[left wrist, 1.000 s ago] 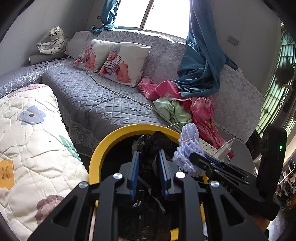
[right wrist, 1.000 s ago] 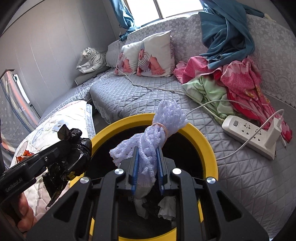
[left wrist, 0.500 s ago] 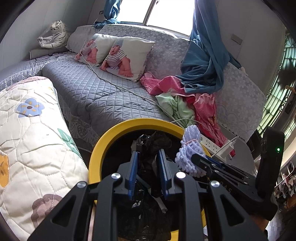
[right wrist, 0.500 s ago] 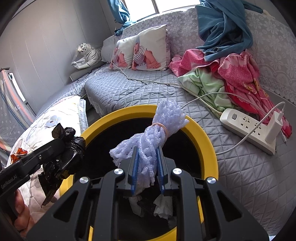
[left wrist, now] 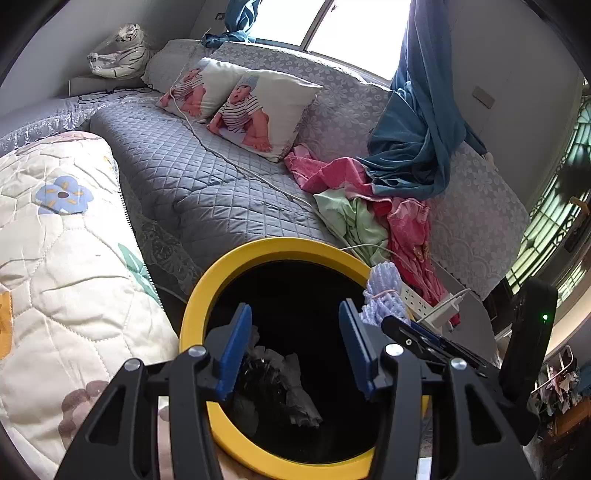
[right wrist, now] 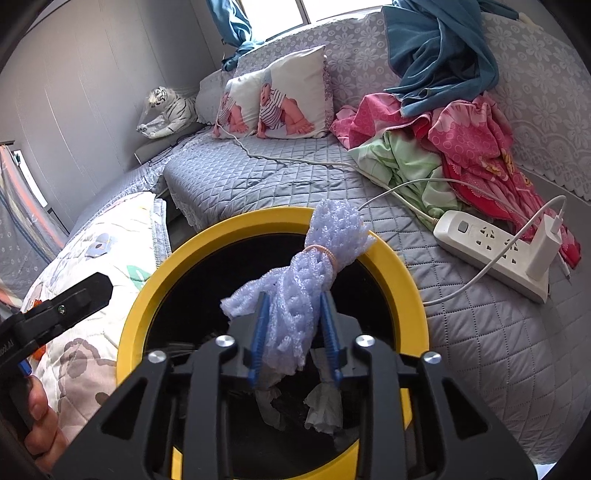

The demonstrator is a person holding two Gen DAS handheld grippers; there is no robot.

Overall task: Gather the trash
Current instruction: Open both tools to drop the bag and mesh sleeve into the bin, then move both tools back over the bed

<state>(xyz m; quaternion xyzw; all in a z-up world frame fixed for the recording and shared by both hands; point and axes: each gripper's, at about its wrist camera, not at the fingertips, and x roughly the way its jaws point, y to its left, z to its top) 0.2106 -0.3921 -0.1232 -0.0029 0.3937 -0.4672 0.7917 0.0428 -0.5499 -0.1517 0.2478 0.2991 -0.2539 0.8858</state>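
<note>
Pale lilac foam netting [right wrist: 309, 280] sits between the right hand-held gripper [right wrist: 293, 334]'s just-loosening jaws over the yellow-rimmed bin [right wrist: 399, 273]; part them fully for a clean fall, as the released, empty left hand-held gripper [left wrist: 295, 354] beside it shows.

Left gripper [left wrist: 295, 345] with jaws just parted over yellow-rimmed bin [left wrist: 229, 275]; crumpled black bag [left wrist: 280, 387] loose inside

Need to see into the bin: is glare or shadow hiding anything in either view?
Left wrist: window blown out white, bin interior mostly black, black bag barely readable. Right wrist: evenly lit, foam net sharp; straight edges bowed by fisheye.
</note>
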